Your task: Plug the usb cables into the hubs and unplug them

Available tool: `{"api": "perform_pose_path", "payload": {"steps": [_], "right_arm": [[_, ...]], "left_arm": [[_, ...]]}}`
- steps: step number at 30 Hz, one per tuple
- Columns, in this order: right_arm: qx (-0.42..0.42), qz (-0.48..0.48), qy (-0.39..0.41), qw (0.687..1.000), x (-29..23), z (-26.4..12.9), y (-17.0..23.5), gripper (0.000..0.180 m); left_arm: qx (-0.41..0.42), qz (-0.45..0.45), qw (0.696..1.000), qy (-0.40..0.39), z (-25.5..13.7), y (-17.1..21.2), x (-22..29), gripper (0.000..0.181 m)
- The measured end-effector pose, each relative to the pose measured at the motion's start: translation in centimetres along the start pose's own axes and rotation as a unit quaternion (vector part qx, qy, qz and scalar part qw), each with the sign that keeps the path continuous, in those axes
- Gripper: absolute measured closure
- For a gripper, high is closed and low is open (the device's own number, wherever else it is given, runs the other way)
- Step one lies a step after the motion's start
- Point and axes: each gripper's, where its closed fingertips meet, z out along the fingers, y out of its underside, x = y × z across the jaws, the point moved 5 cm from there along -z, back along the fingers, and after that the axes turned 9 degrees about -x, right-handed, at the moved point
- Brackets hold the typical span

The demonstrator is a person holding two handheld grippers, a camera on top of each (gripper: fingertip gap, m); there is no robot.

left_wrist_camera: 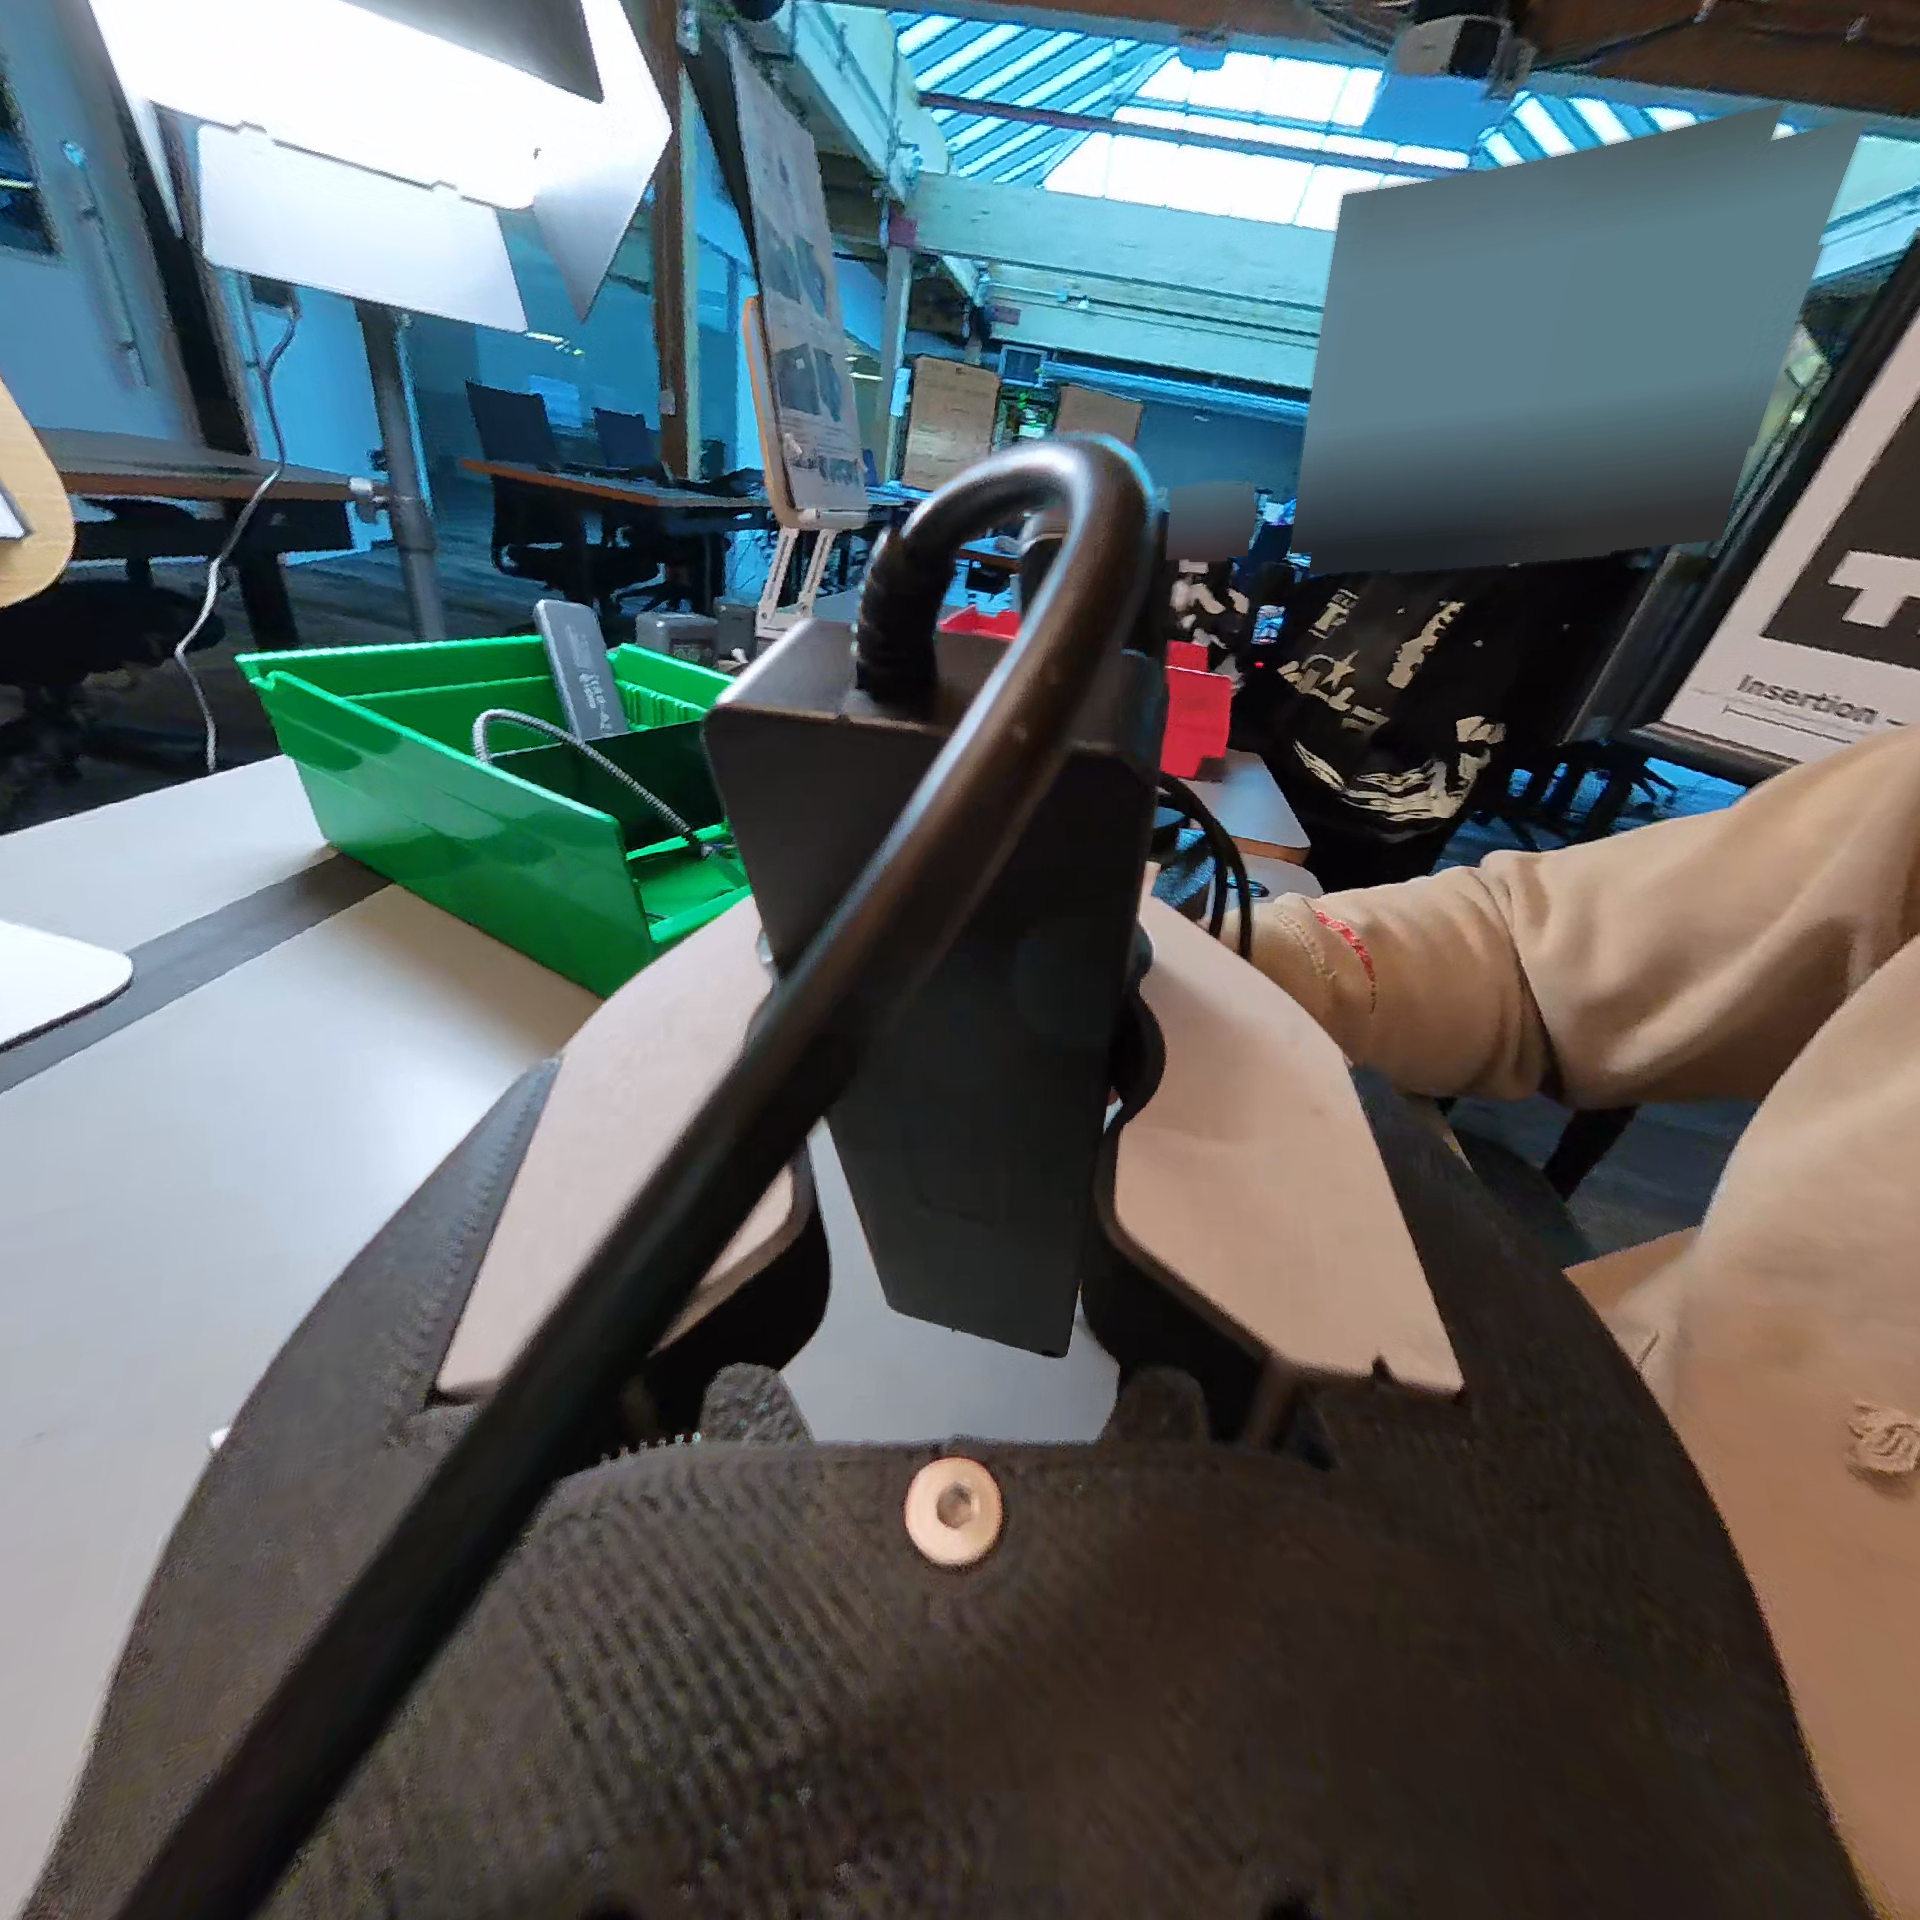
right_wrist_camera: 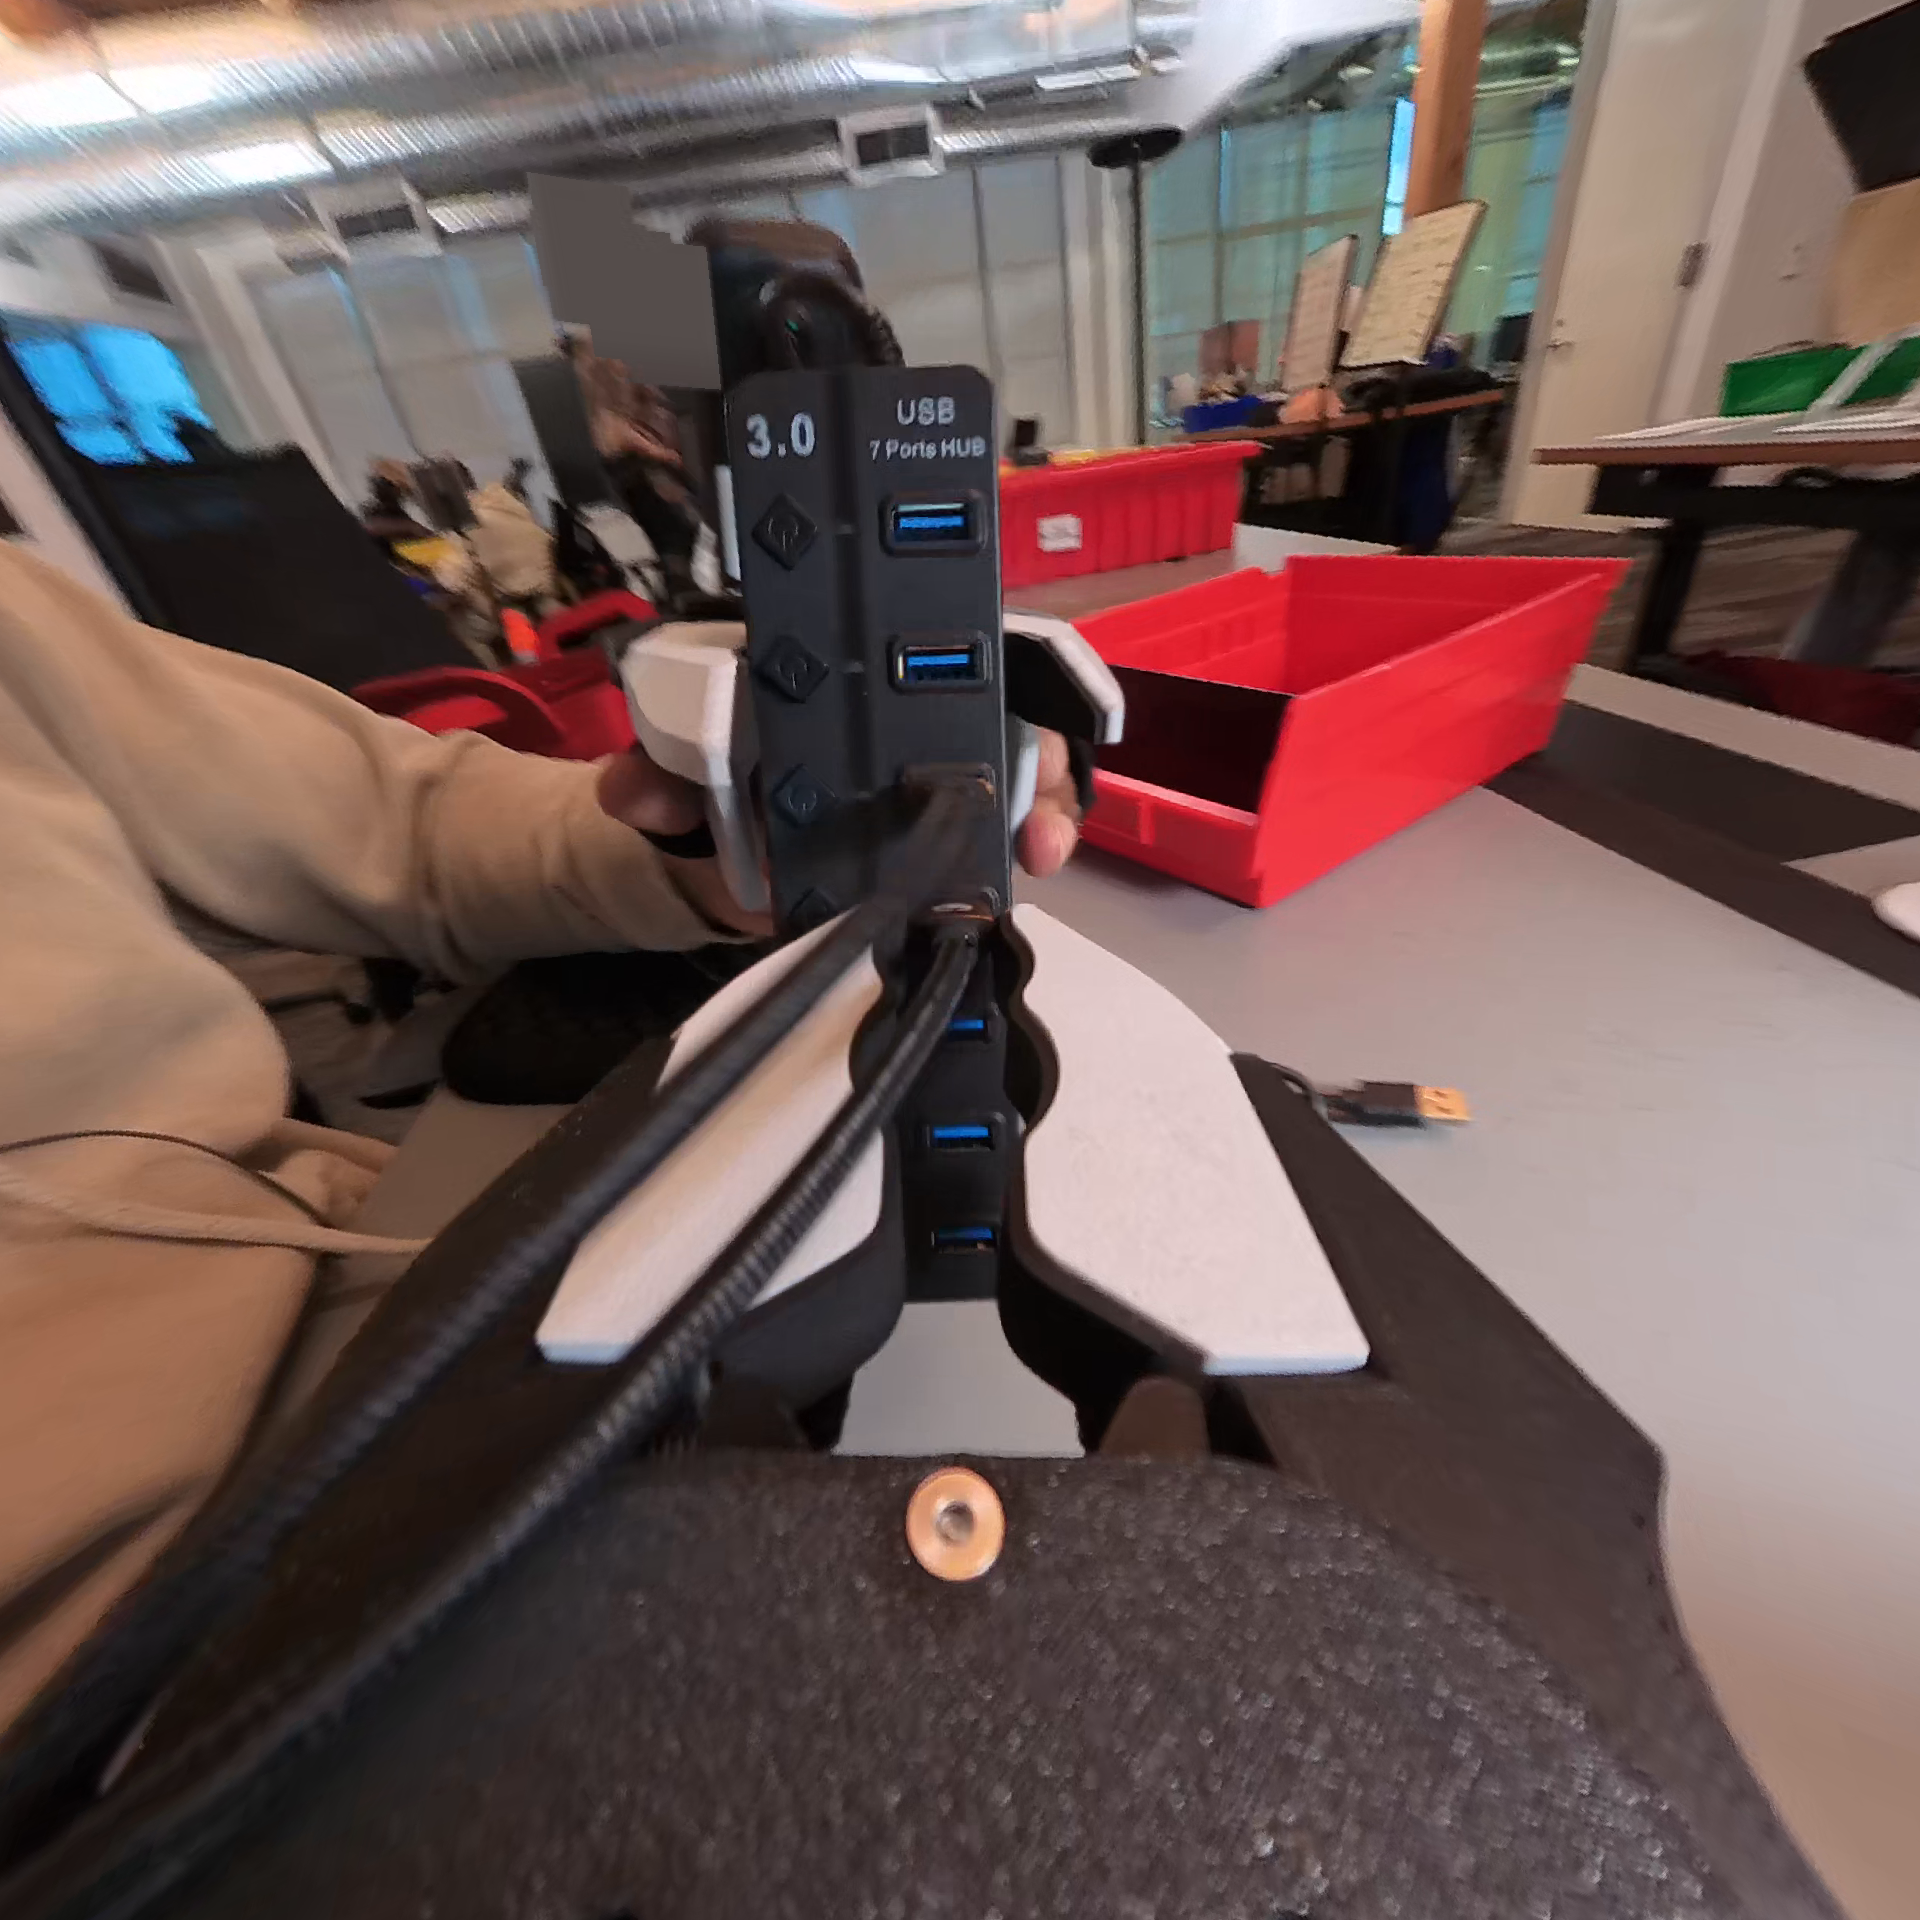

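Observation:
My left gripper (left_wrist_camera: 966, 997) is shut on a black USB hub (left_wrist_camera: 935, 831) and holds it upright above the table, back side towards its camera. The hub's own black cable (left_wrist_camera: 644, 1226) loops over its top and runs down to the lower left. In the right wrist view the hub's port side (right_wrist_camera: 873, 582) faces me, clasped by the left gripper (right_wrist_camera: 873, 696). Two cables are plugged in: a thick one (right_wrist_camera: 665, 1122) in the third port and a braided one (right_wrist_camera: 790, 1226) just below. My right gripper (right_wrist_camera: 945, 935) is closed around the braided cable's plug (right_wrist_camera: 958, 916).
A red bin (right_wrist_camera: 1351, 727) stands on the grey table (right_wrist_camera: 1610, 1091) to the right. A loose USB plug (right_wrist_camera: 1392, 1103) lies on the table. A green bin (left_wrist_camera: 447, 790) at the left holds a grey device (left_wrist_camera: 582, 670) and a braided cable (left_wrist_camera: 582, 743). A beige sleeve (left_wrist_camera: 1507, 966) is close by.

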Motion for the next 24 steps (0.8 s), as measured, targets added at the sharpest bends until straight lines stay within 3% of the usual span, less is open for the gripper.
{"api": "perform_pose_path", "payload": {"steps": [7,17,24], "right_arm": [[0.044,0.051,-0.08,0.995,-0.3,-0.7,-0.5,0.164],[0.053,-0.014,-0.001,0.998,-0.5,-0.4,-0.9,0.165],[0.047,-0.022,-0.006,0.999,-0.4,-0.9,-1.7,0.165]], "left_arm": [[-0.046,0.058,0.995,0.066,0.3,1.2,1.1,0.112],[-0.063,0.037,0.996,0.041,0.6,1.7,0.5,0.123],[-0.055,0.027,0.998,0.027,0.8,1.2,0.7,0.125]]}}
